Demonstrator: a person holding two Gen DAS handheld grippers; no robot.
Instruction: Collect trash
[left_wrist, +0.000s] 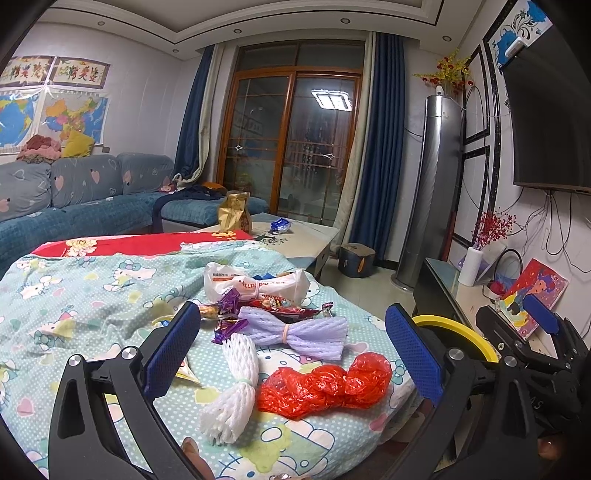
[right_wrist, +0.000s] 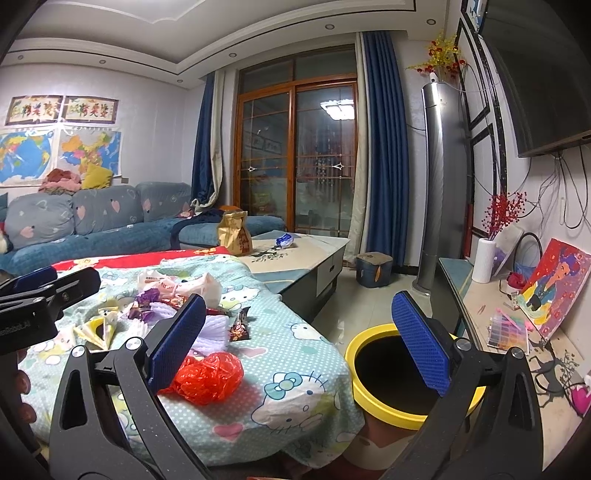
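Red plastic bag (left_wrist: 325, 386) lies crumpled low in the middle of the frame on the cat-print bed (left_wrist: 74, 295), beside white foam net (left_wrist: 232, 391) and purple foam net (left_wrist: 299, 332); the left gripper (left_wrist: 291, 354) is wide; the right gripper (right_wrist: 299, 339) is wide too, over the yellow bin (right_wrist: 384, 402) at lower right.

1. A blue-grey sofa (left_wrist: 85, 192) stood against the pale wall under two maps (left_wrist: 51, 118).
2. Dark blue curtains (left_wrist: 380, 147) framed a wood-framed glass door (left_wrist: 291, 144) that reflected a ceiling lamp.
3. A tall silver air conditioner (left_wrist: 432, 184) stood beside a wall-mounted television (left_wrist: 550, 110).
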